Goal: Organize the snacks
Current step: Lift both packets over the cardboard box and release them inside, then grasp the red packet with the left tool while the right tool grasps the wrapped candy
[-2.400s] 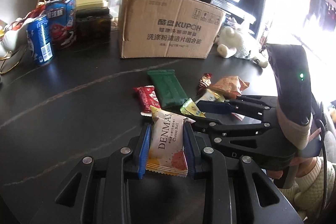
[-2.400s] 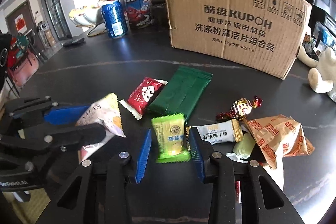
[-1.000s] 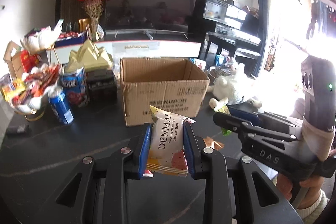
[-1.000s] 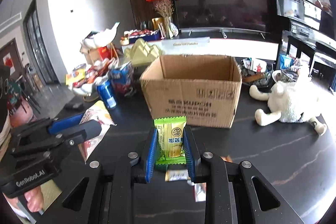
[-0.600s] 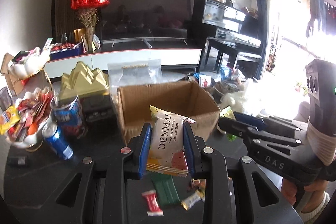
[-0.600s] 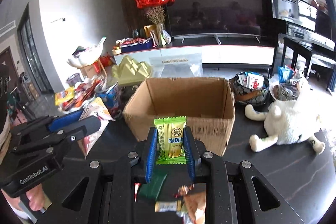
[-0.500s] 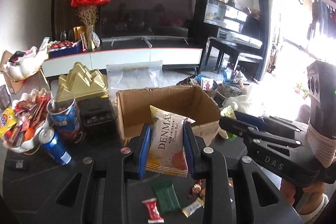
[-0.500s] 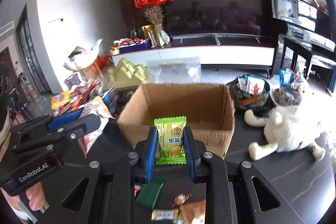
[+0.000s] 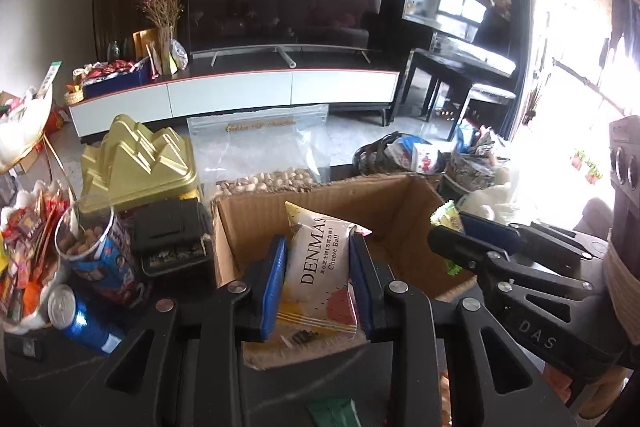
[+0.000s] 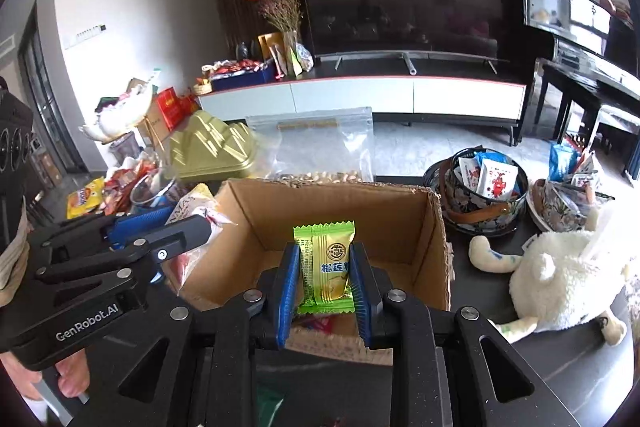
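My left gripper (image 9: 318,239) holds a white Denmas cheese-ball packet (image 9: 320,267) upright between its blue pads, over the near edge of the open cardboard box (image 9: 400,211). Its jaws are opening slightly, and the packet still sits pinched between them. My right gripper (image 10: 324,247) is shut on a small green candy packet (image 10: 324,259), also above the cardboard box (image 10: 320,211), whose inside looks bare. Each gripper appears in the other's view: the right gripper (image 9: 448,229) on the right, the left gripper (image 10: 188,221) on the left with its white packet (image 10: 192,203).
Left of the box stand a black case (image 9: 172,243), a snack canister (image 9: 92,247), a blue can (image 9: 80,319) and a gold tin (image 9: 136,163). A zip bag of nuts (image 9: 260,155) leans behind. A white plush toy (image 10: 560,275) and sachet baskets (image 10: 484,187) sit right.
Both grippers have carried their packets forward from the table to above the box. The box now lies close beneath them, its open inside in view.
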Motion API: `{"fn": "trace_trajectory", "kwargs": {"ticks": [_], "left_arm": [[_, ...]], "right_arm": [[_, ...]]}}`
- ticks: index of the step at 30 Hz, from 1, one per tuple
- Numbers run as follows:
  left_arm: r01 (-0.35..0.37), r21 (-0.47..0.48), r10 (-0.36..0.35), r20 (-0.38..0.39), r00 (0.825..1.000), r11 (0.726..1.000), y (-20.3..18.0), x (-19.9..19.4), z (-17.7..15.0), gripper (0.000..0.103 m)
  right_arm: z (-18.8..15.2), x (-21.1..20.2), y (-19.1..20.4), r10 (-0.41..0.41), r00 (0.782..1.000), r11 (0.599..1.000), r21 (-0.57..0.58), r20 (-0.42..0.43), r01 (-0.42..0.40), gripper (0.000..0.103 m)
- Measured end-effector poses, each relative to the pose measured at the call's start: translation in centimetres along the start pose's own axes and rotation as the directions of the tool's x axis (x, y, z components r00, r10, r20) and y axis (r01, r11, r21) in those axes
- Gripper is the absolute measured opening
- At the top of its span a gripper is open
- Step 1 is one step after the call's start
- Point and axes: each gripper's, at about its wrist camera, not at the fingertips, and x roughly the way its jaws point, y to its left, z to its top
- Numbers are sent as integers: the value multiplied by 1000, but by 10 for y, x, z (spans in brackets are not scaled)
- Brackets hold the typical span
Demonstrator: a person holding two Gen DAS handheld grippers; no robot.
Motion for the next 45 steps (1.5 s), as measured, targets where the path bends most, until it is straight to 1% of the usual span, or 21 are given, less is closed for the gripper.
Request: {"fn": "trace_trajectory", "kwargs": {"ticks": [1,2,3,4,6,9,16,18,21,24,29,33,35,38,43,45], "left_arm": [[-23,0,23,5,1000,1000,1,3,2,41],[-44,1,44,13,999,999,2,4,3,46],[-62,-1,62,25,998,998,4,4,2,52],[-83,-1,83,33,996,997,5,2,1,53],[-96,-11,97,44,994,995,9,-3,-5,53],[-103,-14,103,37,994,995,9,-14,-16,54],[-82,-29,83,55,995,996,2,-57,-54,54],[-81,-27,82,59,995,996,1,-67,-65,54],[-93,-23,95,86,992,995,0,-86,-86,54],[-90,-30,93,87,992,995,0,-97,-103,54],[-89,-30,92,103,990,996,-4,-110,-127,54],[-109,-28,111,109,988,994,-7,-113,-145,54],[-88,-44,92,86,992,995,-6,-109,-154,54],[-100,-42,102,68,992,994,-8,-104,-164,54],[-108,-45,110,37,993,993,-6,-87,-180,54],[-115,-43,115,12,993,992,-6,-76,-186,54]], "right_arm": [[1,4,-2,-8,1000,1000,3,2,8,27],[2,8,-4,-20,1000,1000,7,0,20,33],[3,9,-6,-32,999,999,12,1,32,43],[2,10,-7,-46,999,999,16,4,46,45],[0,9,-7,-64,998,998,12,8,64,46],[-9,1,-3,-81,997,997,1,7,81,46],[-37,-26,13,-38,999,999,5,5,37,46],[-48,-33,18,-13,1000,1000,7,5,13,46],[-66,-44,29,12,1000,1000,2,5,-12,46],[-84,-53,41,29,1000,999,-15,3,-29,46],[-108,-67,50,30,999,999,-19,18,-29,46],[-120,-73,50,31,999,1000,-8,26,-31,46],[-126,-72,46,36,999,999,17,30,-37,46],[-136,-70,42,21,999,999,26,30,-22,46],[-150,-57,40,31,999,999,17,-15,-30,46],[-155,-49,38,27,999,1000,13,-45,-26,46]]}}
